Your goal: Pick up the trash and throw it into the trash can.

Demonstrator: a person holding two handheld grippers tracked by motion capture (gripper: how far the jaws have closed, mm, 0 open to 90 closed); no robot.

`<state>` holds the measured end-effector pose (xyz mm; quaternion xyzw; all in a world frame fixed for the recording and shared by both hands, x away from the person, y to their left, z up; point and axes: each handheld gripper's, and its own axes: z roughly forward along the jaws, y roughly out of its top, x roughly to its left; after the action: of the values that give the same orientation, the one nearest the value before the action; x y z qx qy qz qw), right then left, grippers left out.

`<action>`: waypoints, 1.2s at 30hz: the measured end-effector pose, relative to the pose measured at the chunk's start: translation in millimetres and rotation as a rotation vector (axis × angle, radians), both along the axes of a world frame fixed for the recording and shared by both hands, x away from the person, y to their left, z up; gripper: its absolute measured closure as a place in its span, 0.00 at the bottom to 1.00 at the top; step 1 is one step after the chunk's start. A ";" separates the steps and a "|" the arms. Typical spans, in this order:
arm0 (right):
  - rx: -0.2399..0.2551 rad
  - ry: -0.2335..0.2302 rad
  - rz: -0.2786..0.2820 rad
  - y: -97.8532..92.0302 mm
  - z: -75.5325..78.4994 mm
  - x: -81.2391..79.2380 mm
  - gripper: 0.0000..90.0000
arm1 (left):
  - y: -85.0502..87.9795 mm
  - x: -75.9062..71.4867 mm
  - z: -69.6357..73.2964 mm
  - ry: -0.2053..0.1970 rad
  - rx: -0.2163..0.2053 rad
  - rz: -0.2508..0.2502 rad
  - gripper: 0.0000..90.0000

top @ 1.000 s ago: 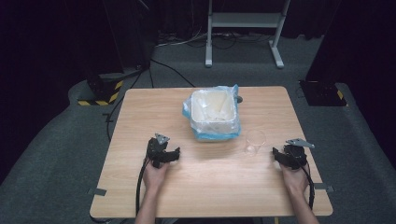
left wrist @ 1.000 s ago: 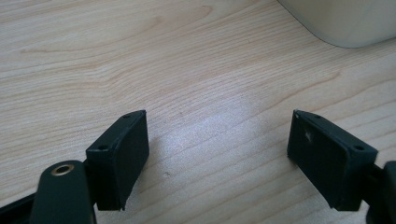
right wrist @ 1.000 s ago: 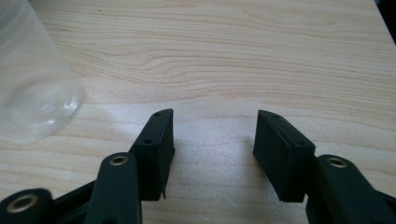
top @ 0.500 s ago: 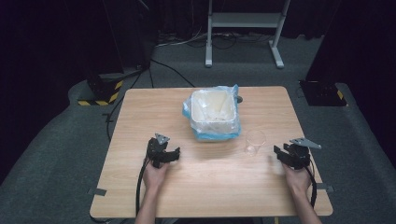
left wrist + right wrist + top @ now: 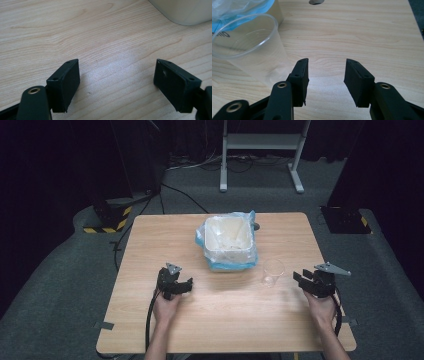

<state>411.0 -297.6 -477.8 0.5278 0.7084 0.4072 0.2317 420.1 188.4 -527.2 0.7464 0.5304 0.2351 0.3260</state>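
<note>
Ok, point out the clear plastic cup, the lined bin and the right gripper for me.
clear plastic cup (image 5: 273, 272), high view, on its side wall.
lined bin (image 5: 230, 254), high view, on its near white wall.
right gripper (image 5: 326, 75), right gripper view, midway between its fingertips.

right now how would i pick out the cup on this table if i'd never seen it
Start at the wooden table and find the white bin with the blue liner at its middle. Just off the bin's near right corner stands the cup, upright, a short way from the right gripper. It is the see-through plastic thing there.
</note>
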 end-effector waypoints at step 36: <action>0.012 -0.071 0.098 25.4 49.6 11.8 0.62 | 0.0 0.1 0.0 0.001 -0.002 -0.001 0.23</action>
<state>422.8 -272.2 -428.2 0.4790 0.7224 0.4409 0.2330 420.2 188.4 -527.2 0.7464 0.5304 0.2343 0.3266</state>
